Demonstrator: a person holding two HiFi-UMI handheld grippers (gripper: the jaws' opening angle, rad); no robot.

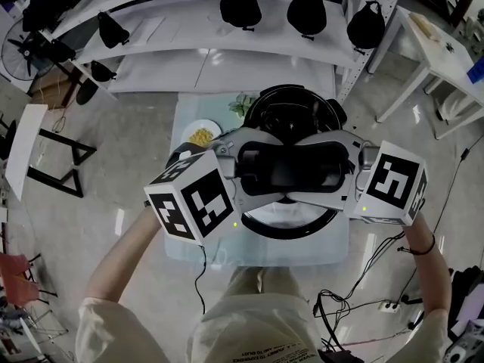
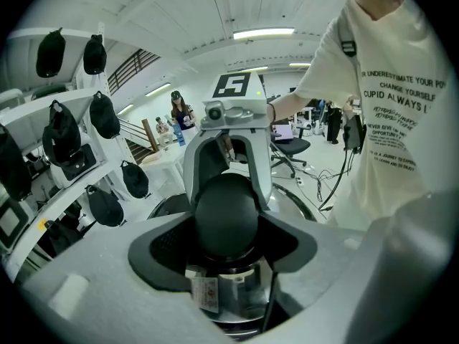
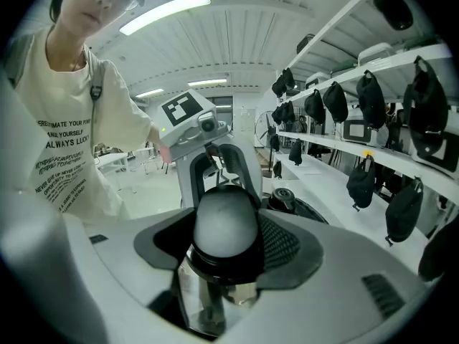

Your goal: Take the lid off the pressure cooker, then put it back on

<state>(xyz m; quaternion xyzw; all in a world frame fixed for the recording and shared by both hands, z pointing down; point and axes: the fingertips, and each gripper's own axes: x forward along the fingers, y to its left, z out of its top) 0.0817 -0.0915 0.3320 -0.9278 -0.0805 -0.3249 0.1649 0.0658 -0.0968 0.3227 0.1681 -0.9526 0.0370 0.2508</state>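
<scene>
The pressure cooker lid (image 1: 296,230) hangs over the table, carried by its black handle (image 1: 291,169), and only part of its rim shows. My left gripper (image 1: 246,165) clamps the handle's left end and my right gripper (image 1: 344,169) the right end. In the left gripper view the jaws (image 2: 226,224) press on a round black handle end (image 2: 226,213), with the steel lid (image 2: 237,299) beneath. The right gripper view shows the same grip (image 3: 226,231) on the other end (image 3: 224,224). The cooker's black body (image 1: 291,100) stands behind the lid, farther from me.
A plate of yellow food (image 1: 200,136) and some greens (image 1: 242,104) sit at the table's (image 1: 185,240) far left. White shelves (image 1: 189,36) with several black bags (image 1: 240,6) run behind the table. Cables (image 1: 355,301) lie on the floor at right.
</scene>
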